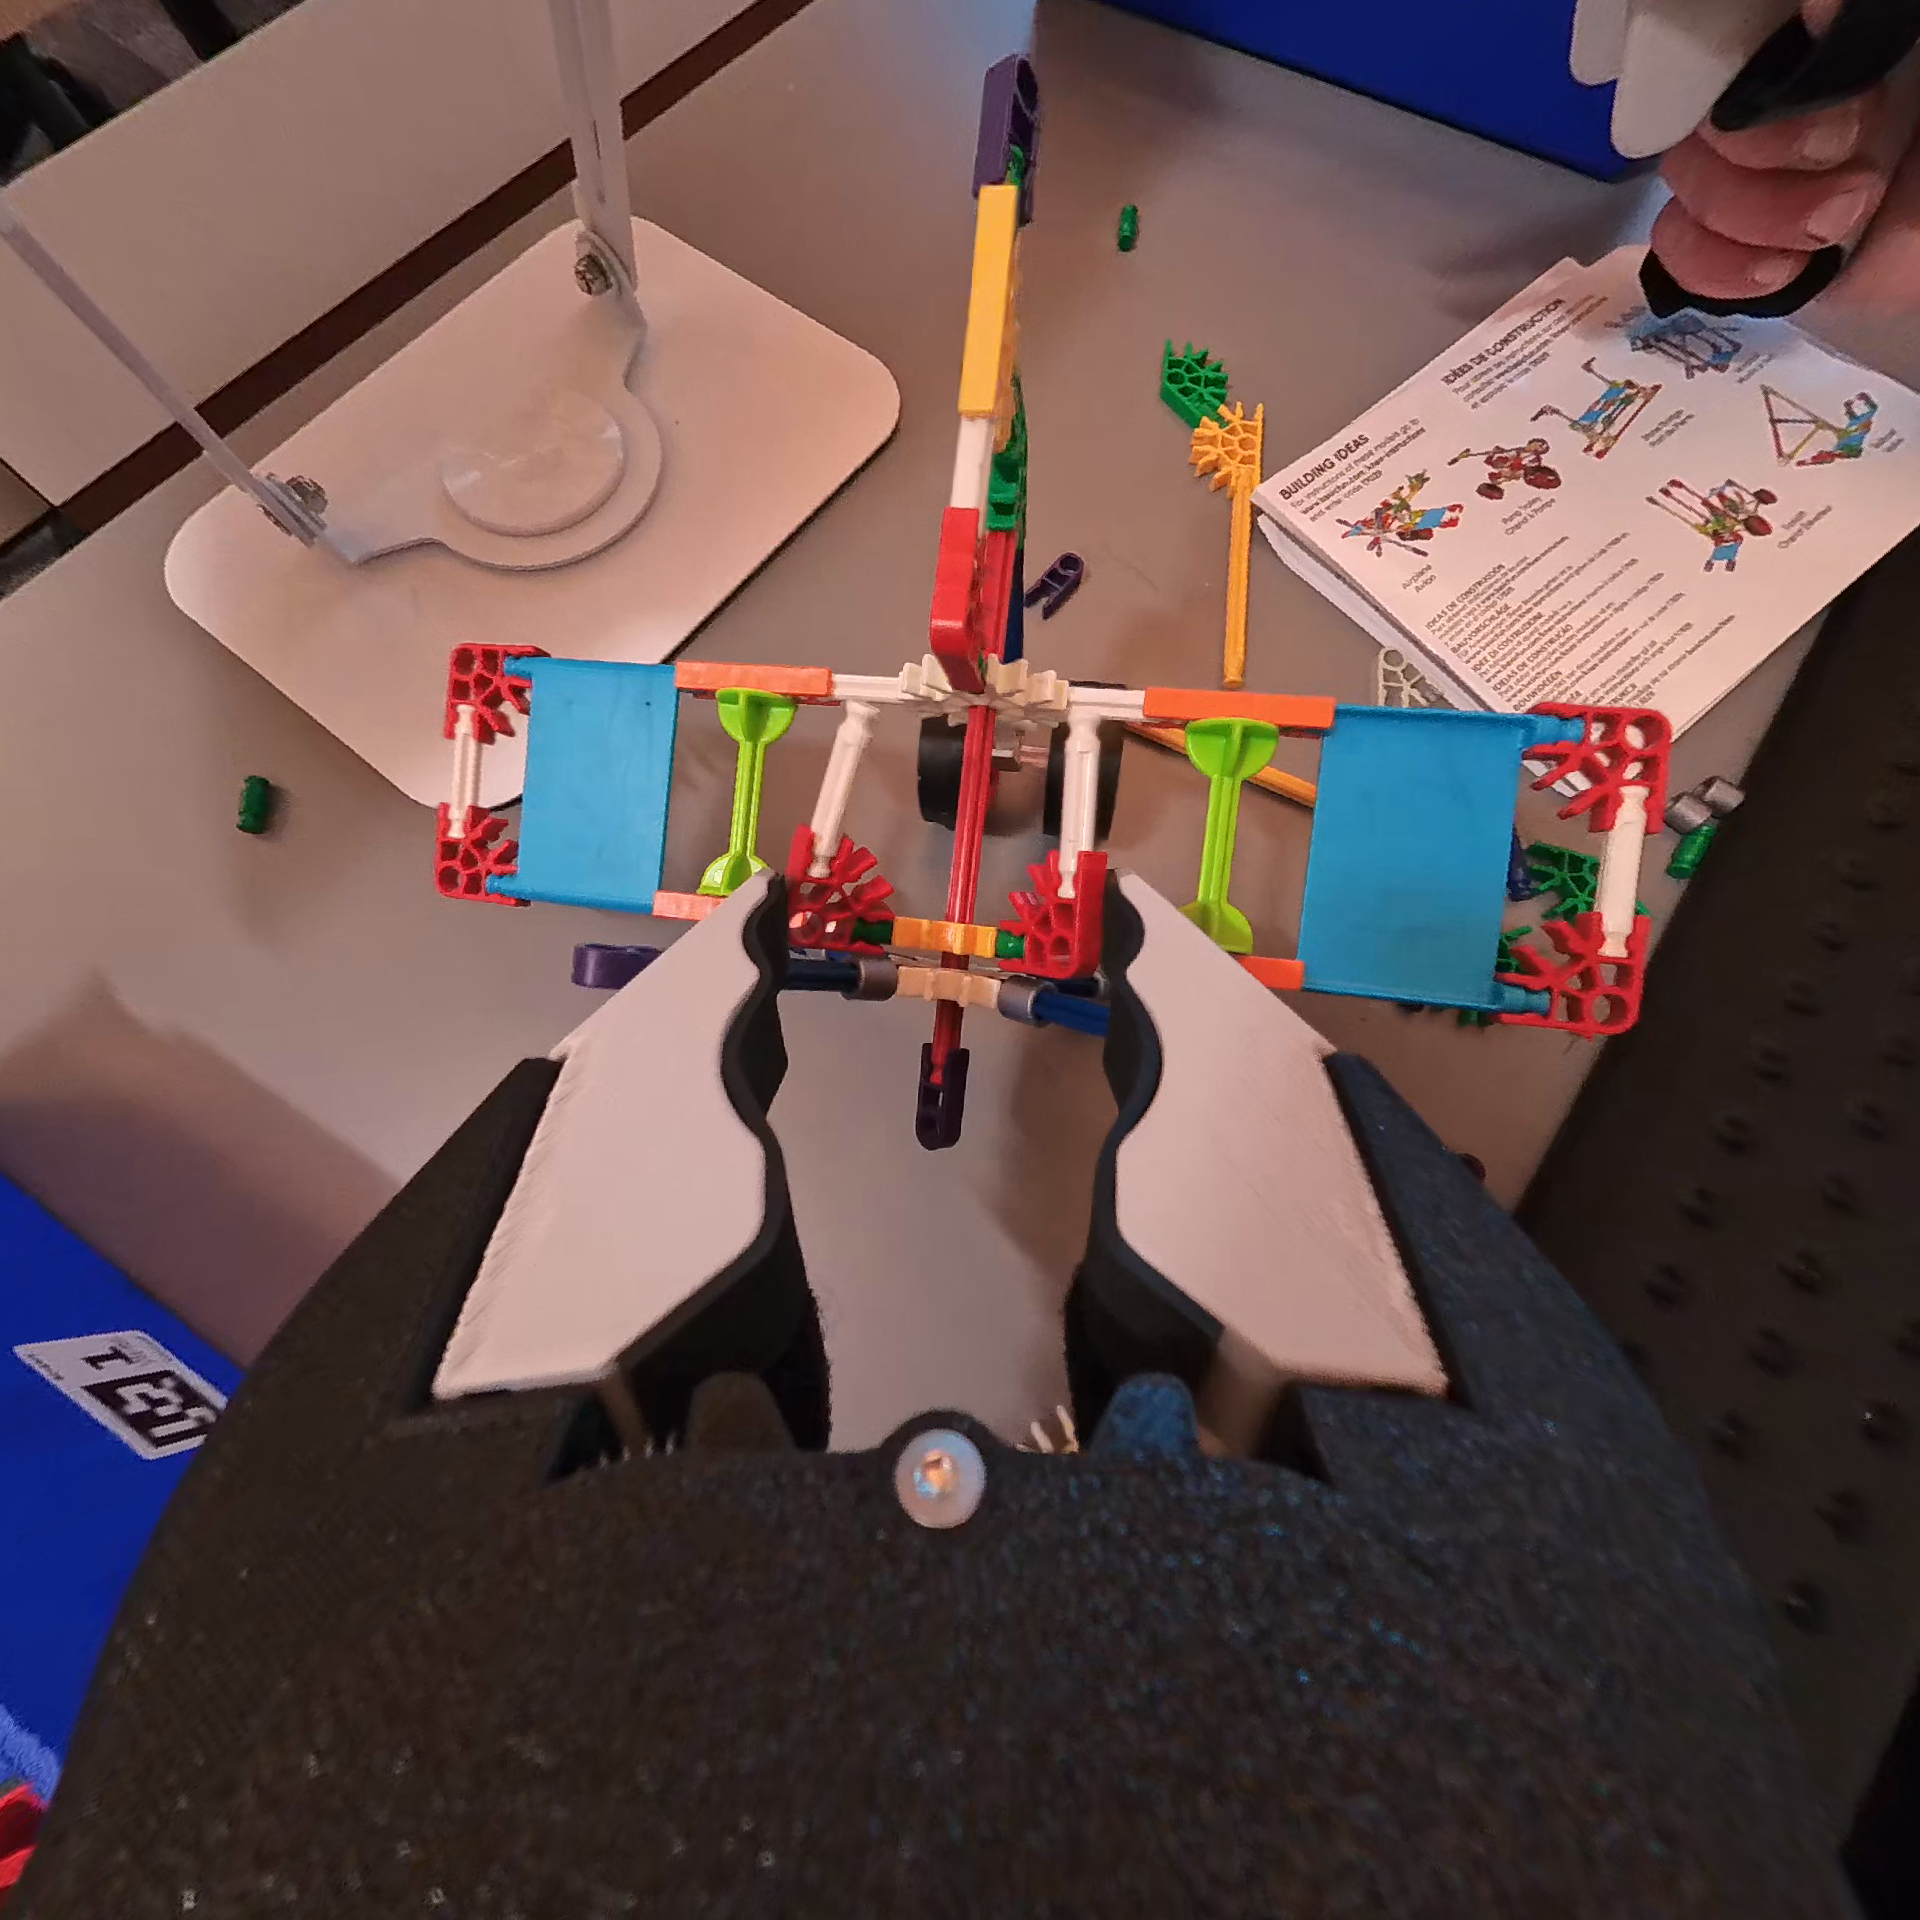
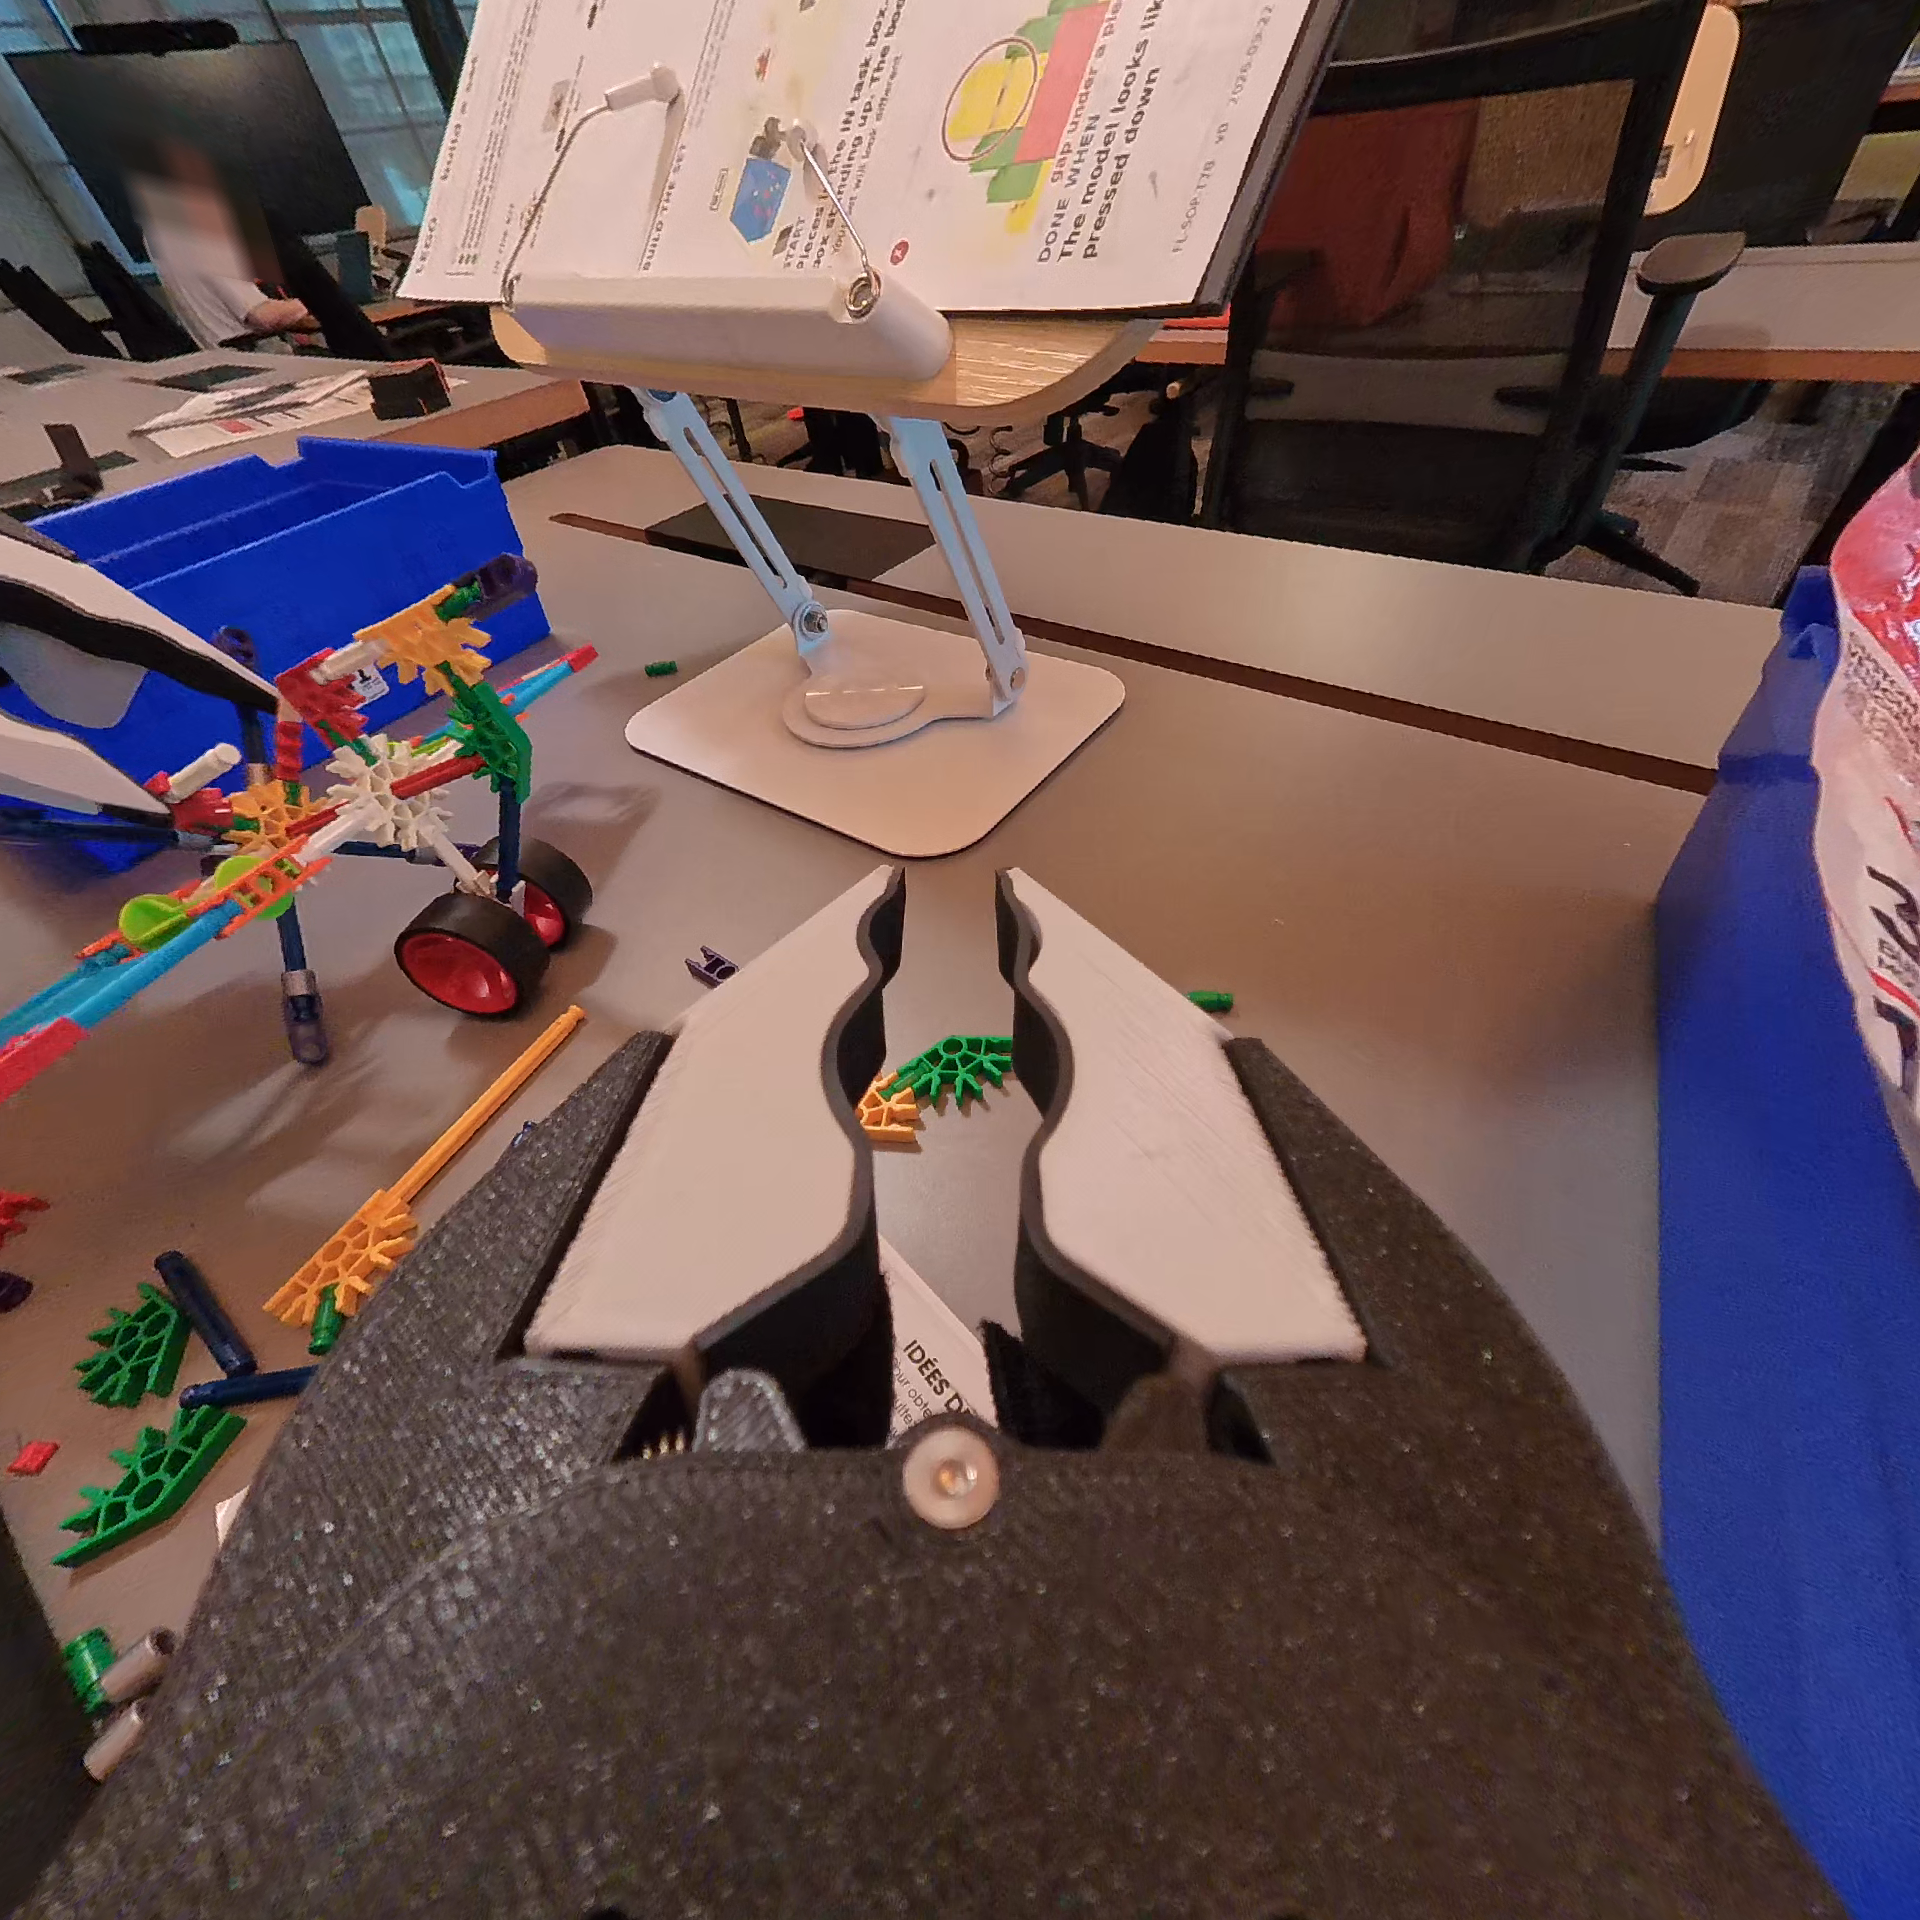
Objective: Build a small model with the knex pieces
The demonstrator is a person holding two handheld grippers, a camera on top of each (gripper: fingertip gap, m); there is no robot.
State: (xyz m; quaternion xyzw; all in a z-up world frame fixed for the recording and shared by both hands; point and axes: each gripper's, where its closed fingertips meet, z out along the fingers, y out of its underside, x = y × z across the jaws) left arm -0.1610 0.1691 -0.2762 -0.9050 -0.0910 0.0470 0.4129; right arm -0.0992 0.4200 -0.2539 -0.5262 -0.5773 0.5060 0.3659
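Spreading across the grey worktop (image 1: 260, 987), the rod-and-connector toy plane (image 1: 977, 790) stands on its black wheels just in front of the white document stand (image 2: 883, 748). The left gripper (image 1: 940, 914) is clamped on the plane's red corner connectors, apparently steadying the frame. Right of the plane, the right gripper (image 2: 951, 914) hovers slightly parted and empty above a loose green connector (image 2: 961, 1065).

Your left gripper (image 1: 940, 914) clamps the multicoloured plastic rod-and-connector aeroplane model (image 1: 977, 717) at its red corner connectors; the model's blue wing panels extend sideways, its black wheels on the grey table (image 1: 312, 987). Your right gripper (image 2: 951, 904) hovers empty, fingers slightly parted.
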